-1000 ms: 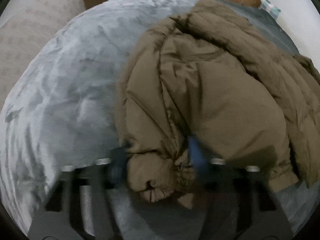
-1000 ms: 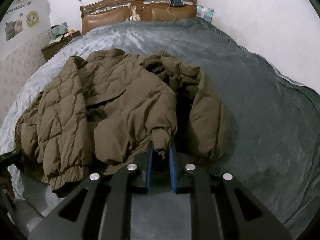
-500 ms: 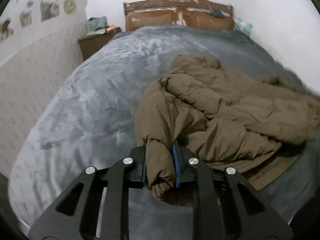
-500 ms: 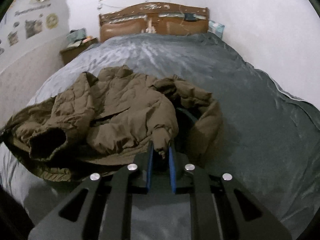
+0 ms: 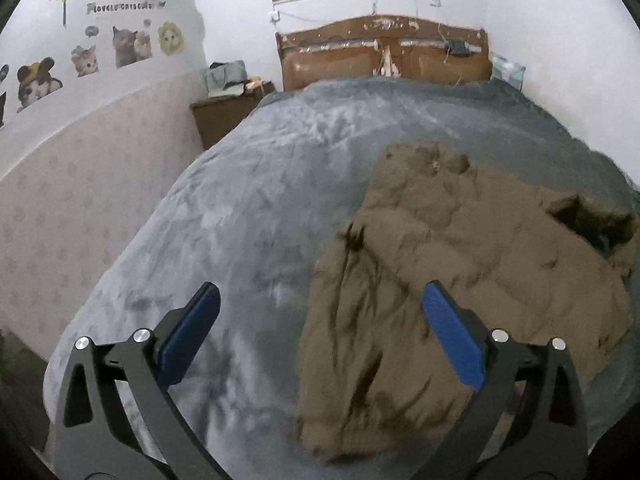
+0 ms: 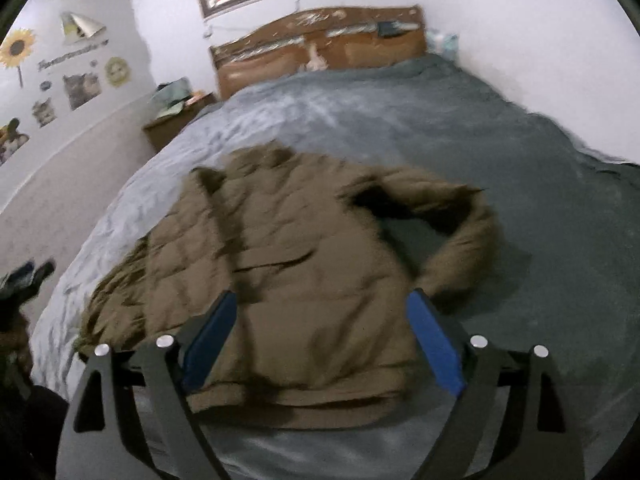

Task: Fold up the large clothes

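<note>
A large brown quilted jacket (image 6: pixel 304 272) lies spread on the grey bed cover (image 6: pixel 520 208), hem toward me, one sleeve (image 6: pixel 460 240) bent out to the right. In the left wrist view the jacket (image 5: pixel 460 280) fills the right half. My left gripper (image 5: pixel 320 300) is open and empty, raised above the jacket's left edge. My right gripper (image 6: pixel 322 304) is open and empty, raised above the jacket's hem. Both views are blurred by motion.
A wooden headboard (image 5: pixel 384 56) stands at the far end of the bed. A brown nightstand (image 5: pixel 224 116) with items on it sits at the bed's far left, by a wall with stickers (image 5: pixel 120 44). The other gripper (image 6: pixel 24 280) shows at the right wrist view's left edge.
Both grippers were shut on the jacket's sleeve cuffs. They have let go, opened wide and risen. The jacket now lies flatter on the bed.
</note>
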Available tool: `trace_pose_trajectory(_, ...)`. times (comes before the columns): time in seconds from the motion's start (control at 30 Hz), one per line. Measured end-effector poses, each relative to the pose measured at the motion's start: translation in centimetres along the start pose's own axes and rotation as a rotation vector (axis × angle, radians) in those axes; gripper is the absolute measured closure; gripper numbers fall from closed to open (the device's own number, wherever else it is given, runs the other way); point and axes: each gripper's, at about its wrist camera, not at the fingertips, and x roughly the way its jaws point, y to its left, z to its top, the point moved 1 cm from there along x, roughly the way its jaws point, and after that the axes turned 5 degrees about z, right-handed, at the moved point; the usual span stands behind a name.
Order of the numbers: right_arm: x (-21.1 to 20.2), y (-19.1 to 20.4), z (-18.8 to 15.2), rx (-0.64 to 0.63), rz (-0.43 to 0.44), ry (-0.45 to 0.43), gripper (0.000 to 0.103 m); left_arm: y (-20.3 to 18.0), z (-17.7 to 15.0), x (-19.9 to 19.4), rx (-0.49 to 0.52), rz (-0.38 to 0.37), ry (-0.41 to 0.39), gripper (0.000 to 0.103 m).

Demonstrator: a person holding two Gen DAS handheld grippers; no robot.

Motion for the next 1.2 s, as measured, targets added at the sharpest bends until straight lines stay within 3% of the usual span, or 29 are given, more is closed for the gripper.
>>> trace_pose_trajectory(0.23, 6.6, 4.9, -3.7, -0.081, 0.065, 0.193, 0.016, -1.6, 2.0, 3.2, -0.033, -0.010, 0.006, 0.003)
trace_pose_trajectory(0.43, 9.5, 5.4, -5.8, -0.085, 0.093, 0.296, 0.016, -5.0, -0.2, 6.9, 0.077, -0.048, 0.041, 0.003)
trace_pose_trajectory(0.47, 10.0, 5.5, -6.1, -0.082, 0.109, 0.321, 0.020, -4.9, -1.1, 7.3, 0.067, -0.060, 0.061, 0.003)
trace_pose_trajectory(0.57, 11.5, 6.4, -7.1, -0.104, 0.136, 0.368, 0.064, -4.5, -2.6, 9.1, 0.046, -0.089, 0.120, 0.003)
trace_pose_trajectory(0.6, 11.5, 7.0, -7.0, -0.131, 0.124, 0.355, 0.077, -4.4, -3.0, 9.5, 0.055, -0.092, 0.133, 0.003)
trace_pose_trajectory(0.7, 10.3, 7.4, -5.5, -0.158, 0.121, 0.270, 0.085, -4.7, -3.7, 10.2, 0.066, -0.111, 0.154, 0.003)
trace_pose_trajectory(0.83, 8.7, 7.8, -1.8, -0.224, 0.061, 0.142, 0.086, -5.2, -3.7, 11.6, 0.019, -0.147, 0.181, 0.003)
trace_pose_trajectory(0.97, 9.7, 8.6, 2.5, -0.363, -0.001, 0.097, 0.086, -5.3, -2.5, 11.7, -0.016, -0.136, 0.127, 0.003)
trace_pose_trajectory(1.2, 14.8, 6.7, 3.7, -0.361, 0.092, 0.135, 0.082, -8.2, -1.0, 12.0, 0.115, -0.111, 0.039, 0.003)
